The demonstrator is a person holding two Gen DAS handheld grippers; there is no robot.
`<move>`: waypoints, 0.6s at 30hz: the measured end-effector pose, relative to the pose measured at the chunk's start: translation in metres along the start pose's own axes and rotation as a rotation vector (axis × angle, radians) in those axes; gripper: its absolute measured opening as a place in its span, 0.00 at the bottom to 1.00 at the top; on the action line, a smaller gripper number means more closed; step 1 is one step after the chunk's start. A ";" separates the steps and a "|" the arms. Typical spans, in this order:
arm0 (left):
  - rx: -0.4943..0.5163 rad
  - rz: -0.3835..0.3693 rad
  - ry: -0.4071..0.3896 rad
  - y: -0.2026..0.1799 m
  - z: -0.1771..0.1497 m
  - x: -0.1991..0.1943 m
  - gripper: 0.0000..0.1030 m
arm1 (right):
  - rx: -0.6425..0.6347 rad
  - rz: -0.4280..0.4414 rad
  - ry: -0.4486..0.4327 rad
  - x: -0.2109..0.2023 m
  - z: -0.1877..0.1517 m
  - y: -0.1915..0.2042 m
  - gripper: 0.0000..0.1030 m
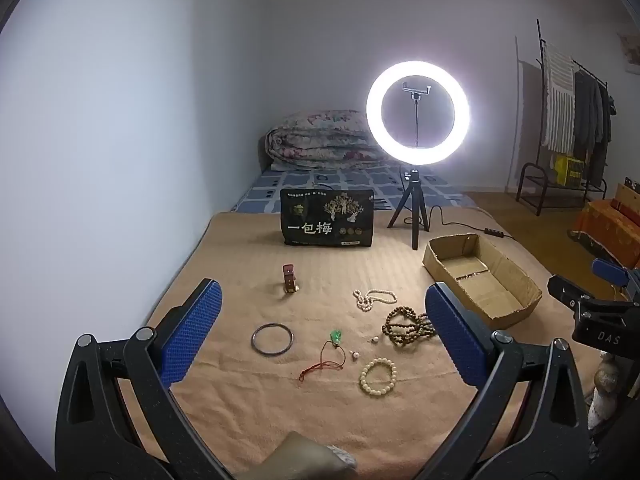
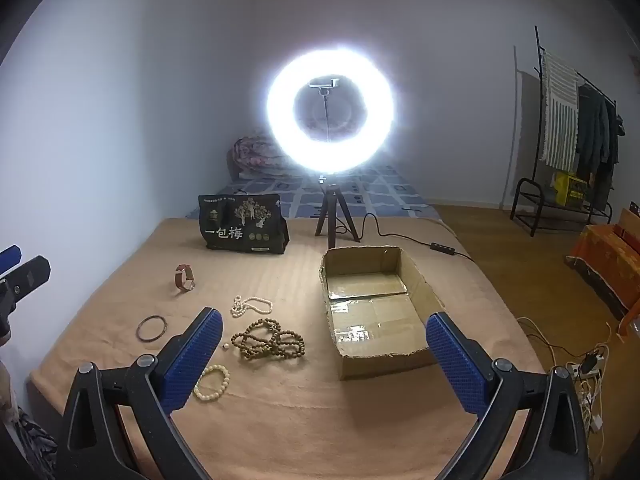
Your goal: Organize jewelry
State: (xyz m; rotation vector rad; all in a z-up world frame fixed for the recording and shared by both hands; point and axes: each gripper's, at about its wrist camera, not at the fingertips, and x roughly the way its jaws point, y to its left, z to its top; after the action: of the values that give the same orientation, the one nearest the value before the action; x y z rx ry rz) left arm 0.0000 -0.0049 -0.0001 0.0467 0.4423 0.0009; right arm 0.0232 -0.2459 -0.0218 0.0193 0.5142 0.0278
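Jewelry lies spread on a tan blanket. There is a dark bangle, a red cord with a green pendant, a cream bead bracelet, a brown bead strand, a white pearl necklace and a red watch. An open, empty cardboard box stands to their right. My left gripper is open and empty, held above the jewelry. My right gripper is open and empty, above the box's near left corner and the brown beads.
A lit ring light on a tripod and a black snack bag stand at the blanket's far side. A folded quilt lies behind. A wall runs along the left. A clothes rack and cables are on the right.
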 end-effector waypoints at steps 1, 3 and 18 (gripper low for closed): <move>0.003 0.002 -0.005 -0.006 0.003 -0.004 1.00 | -0.003 0.000 -0.003 0.000 0.000 0.001 1.00; -0.018 -0.009 -0.014 0.000 0.003 -0.004 1.00 | -0.008 0.001 -0.008 0.001 0.002 0.003 1.00; -0.038 -0.018 -0.006 0.007 0.001 -0.002 1.00 | -0.011 -0.013 -0.011 -0.002 -0.003 -0.002 1.00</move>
State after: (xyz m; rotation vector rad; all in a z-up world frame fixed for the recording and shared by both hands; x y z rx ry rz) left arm -0.0014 0.0017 0.0022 0.0053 0.4362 -0.0089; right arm 0.0202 -0.2479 -0.0241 0.0057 0.5033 0.0179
